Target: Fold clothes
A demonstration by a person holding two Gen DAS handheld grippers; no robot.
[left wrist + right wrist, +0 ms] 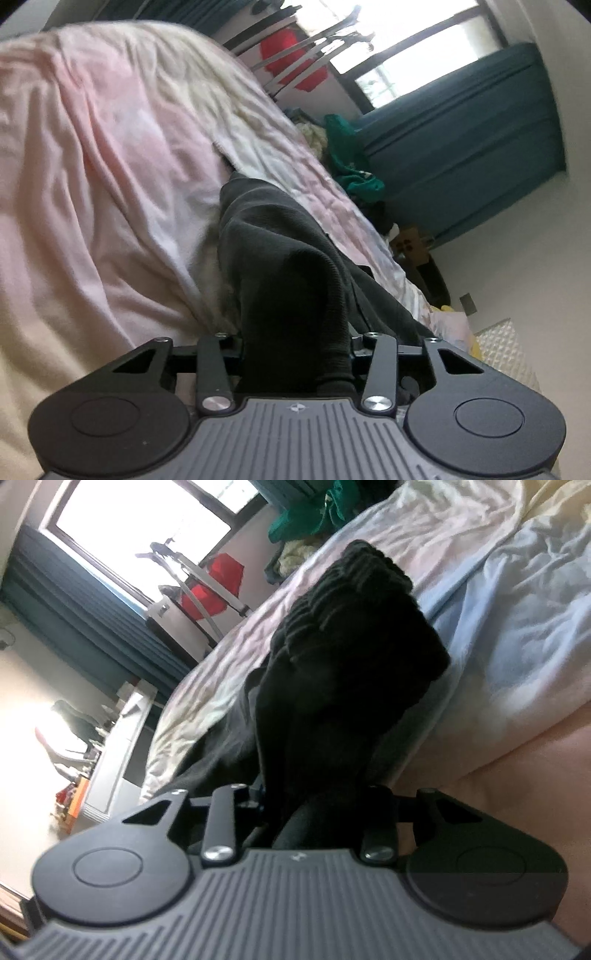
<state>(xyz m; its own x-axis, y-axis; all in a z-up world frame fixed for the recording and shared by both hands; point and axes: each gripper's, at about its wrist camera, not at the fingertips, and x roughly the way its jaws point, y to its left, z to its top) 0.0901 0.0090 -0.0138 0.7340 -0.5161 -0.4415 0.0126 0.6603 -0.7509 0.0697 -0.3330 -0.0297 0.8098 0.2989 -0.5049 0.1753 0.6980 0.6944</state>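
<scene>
Left claw (pixel 295 347) has its jaws drawn in on a bunched fold of the dark ribbed garment (pixel 280 236), fabric filling the gap right at the camera, and the right claw (pixel 314 805) is likewise pinched on a dark wad of the same garment (pixel 354 635), which looks lifted off the bed. It looks like a soft, floppy knit, light but thick, likely to sag and twist, so the ribbed hem or a seam corner is the surer hold, not a mid-panel bunch. Beyond it the rumpled pink-and-white bedding (pixel 110 147) runs away toward the window (pixel 402 48).
</scene>
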